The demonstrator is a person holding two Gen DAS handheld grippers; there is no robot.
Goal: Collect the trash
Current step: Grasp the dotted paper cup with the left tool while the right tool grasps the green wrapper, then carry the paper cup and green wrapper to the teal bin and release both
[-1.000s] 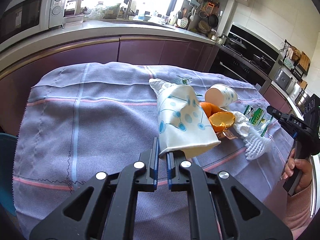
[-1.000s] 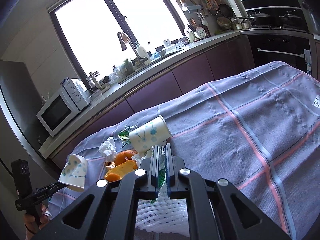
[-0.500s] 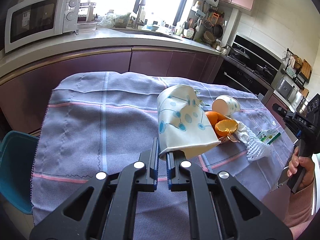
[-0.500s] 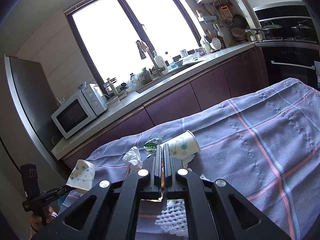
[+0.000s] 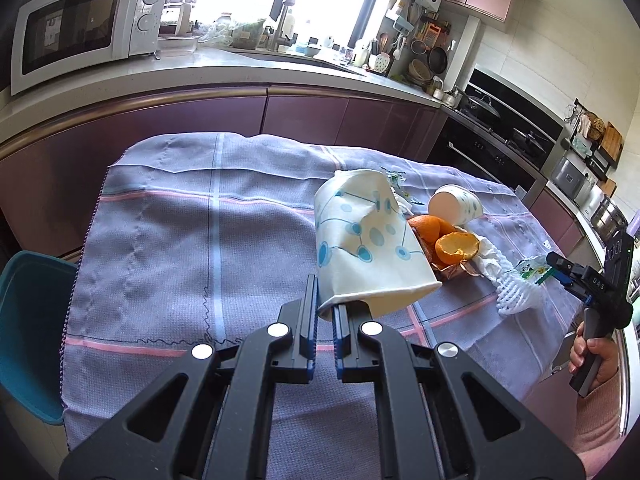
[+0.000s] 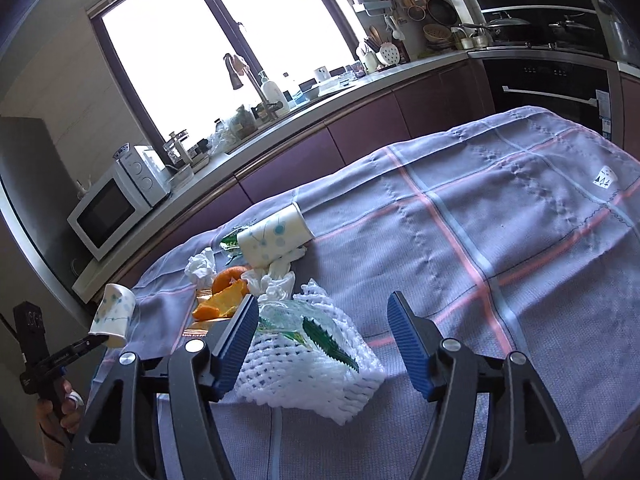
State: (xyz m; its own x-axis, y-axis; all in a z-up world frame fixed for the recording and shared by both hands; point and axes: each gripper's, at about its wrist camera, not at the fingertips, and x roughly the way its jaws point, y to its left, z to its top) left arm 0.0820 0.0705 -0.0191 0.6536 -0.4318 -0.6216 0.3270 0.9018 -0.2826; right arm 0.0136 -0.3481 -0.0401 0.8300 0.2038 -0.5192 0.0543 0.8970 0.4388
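Observation:
My left gripper (image 5: pixel 325 304) is shut on the rim of a white paper cup with blue dots (image 5: pixel 366 248) and holds it above the table; the held cup also shows in the right wrist view (image 6: pixel 114 314). My right gripper (image 6: pixel 322 320) is open and empty, just above a clear wrapper with green leaves (image 6: pixel 308 326) lying on white foam netting (image 6: pixel 308 368). Orange peels (image 6: pixel 224 298), crumpled tissues (image 6: pixel 202 266) and a second dotted cup (image 6: pixel 274 240) on its side lie on the purple checked cloth (image 6: pixel 480 240).
A teal bin (image 5: pixel 28 332) stands off the table's left edge. Purple cabinets and a counter with a microwave (image 5: pixel 80 28) run behind the table. An oven (image 6: pixel 552 84) is at the far right.
My right gripper has opened and let the green wrapper drop onto the foam netting. My left gripper has drawn back and up with the cup, bringing more of the teal bin into view.

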